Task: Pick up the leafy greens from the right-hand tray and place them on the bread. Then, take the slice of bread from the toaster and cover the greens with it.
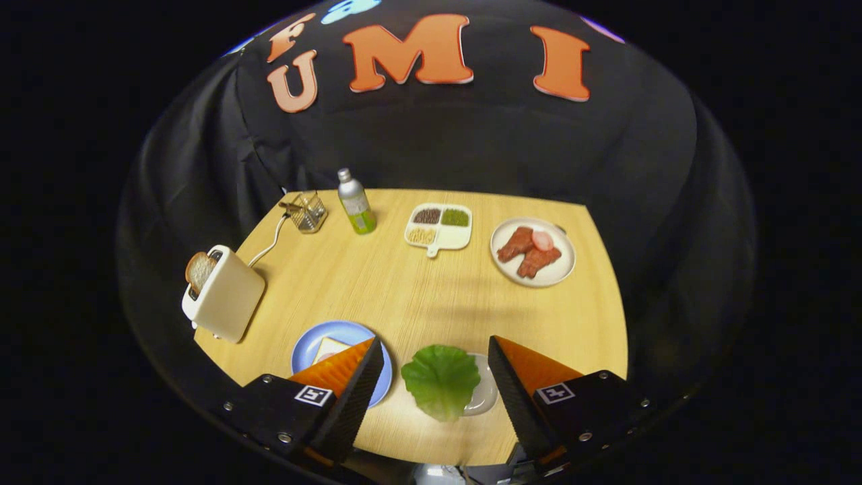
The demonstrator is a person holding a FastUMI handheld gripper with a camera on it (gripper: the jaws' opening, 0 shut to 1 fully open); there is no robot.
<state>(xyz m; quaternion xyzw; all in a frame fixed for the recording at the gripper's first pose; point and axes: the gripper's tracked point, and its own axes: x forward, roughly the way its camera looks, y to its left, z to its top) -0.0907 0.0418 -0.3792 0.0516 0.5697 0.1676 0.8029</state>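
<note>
A round green leaf lies on a small pale tray near the table's front edge, directly between my two fingers. My gripper is open, its fingers well apart on either side of the leaf and touching nothing. A blue plate with a bread slice sits to the left of the leaf, partly hidden behind my left finger. Further left stands a white toaster with a toasted bread slice sticking up from its slot.
Beyond the fingers on the wooden table are a white plate of sausages, a divided dish of grains, a green bottle and a wire basket. The toaster's cord runs back toward the basket.
</note>
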